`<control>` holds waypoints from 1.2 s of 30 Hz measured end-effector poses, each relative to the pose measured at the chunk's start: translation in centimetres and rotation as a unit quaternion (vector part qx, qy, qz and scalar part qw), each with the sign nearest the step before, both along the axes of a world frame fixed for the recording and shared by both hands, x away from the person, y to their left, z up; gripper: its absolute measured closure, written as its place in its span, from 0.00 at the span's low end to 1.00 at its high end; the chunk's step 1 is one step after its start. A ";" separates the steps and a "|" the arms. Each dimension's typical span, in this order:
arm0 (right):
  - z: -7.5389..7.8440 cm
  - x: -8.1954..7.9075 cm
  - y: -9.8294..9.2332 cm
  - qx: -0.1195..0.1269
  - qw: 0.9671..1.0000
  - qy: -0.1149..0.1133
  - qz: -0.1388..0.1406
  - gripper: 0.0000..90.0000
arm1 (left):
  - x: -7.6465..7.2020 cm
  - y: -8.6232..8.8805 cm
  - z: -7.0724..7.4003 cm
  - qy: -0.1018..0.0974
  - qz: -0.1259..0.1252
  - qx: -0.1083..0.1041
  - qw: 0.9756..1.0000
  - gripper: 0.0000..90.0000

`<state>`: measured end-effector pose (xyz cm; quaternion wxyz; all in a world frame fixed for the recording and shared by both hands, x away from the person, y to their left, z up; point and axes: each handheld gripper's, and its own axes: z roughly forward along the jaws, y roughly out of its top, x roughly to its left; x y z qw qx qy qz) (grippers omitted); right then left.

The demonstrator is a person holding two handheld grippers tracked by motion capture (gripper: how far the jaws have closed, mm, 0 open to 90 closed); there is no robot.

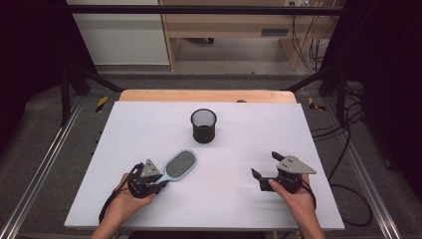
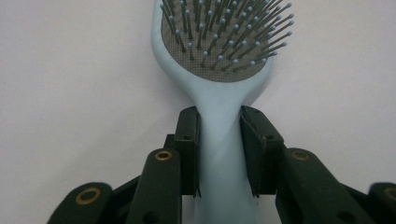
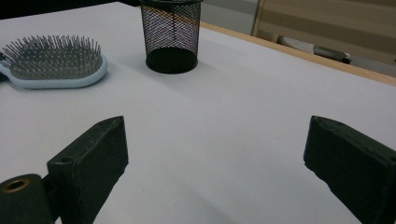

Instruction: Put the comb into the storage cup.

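Claw, left (image 2: 219, 154): clenched on brush (image 2: 224, 93) handle, pads flush, seemingly firm.
Claw, right (image 3: 215, 154): released, idle.
Brush: flat on worktop (image 1: 239, 199), bristles up.
Axis: runs handle to head, away from left claw toward cup (image 1: 204, 126).
Nearer hand: left.

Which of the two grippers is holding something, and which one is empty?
The left gripper holds something: its fingers press on the handle of the blue hairbrush. The right gripper is empty, wide open above the table.
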<state>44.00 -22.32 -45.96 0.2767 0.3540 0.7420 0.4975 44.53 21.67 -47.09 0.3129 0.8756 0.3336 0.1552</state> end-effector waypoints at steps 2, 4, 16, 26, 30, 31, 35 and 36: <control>0.0 0.0 0.0 0.000 1.000 0.000 0.001 0.07 | 0.0 0.0 0.0 -0.002 -0.005 0.002 1.000 0.77; 0.0 0.0 0.0 0.000 1.000 0.000 0.001 0.07 | 0.0 0.0 0.0 -0.003 -0.006 0.001 1.000 0.77; 0.0 0.0 0.0 0.002 1.000 0.001 0.000 0.07 | 0.0 0.1 0.3 -0.016 -0.013 -0.024 0.999 0.77; 0.0 -0.1 0.2 0.003 1.000 0.002 0.003 0.07 | -0.1 0.2 1.2 -0.047 -0.015 -0.071 0.996 0.77; 0.0 -0.1 0.2 0.005 1.000 0.003 0.003 0.07 | -0.1 0.3 1.6 -0.056 -0.014 -0.090 0.994 0.77; 0.0 -0.1 0.3 0.006 1.000 0.003 0.003 0.07 | -0.1 0.3 1.7 -0.060 -0.014 -0.093 0.994 0.77; 0.0 -0.2 0.4 0.012 1.000 0.005 0.002 0.07 | -0.2 0.2 2.2 -0.078 -0.015 -0.104 0.991 0.77; 0.1 -0.2 0.4 0.017 1.000 0.006 0.003 0.07 | -0.3 0.1 2.5 -0.083 -0.014 -0.110 0.990 0.77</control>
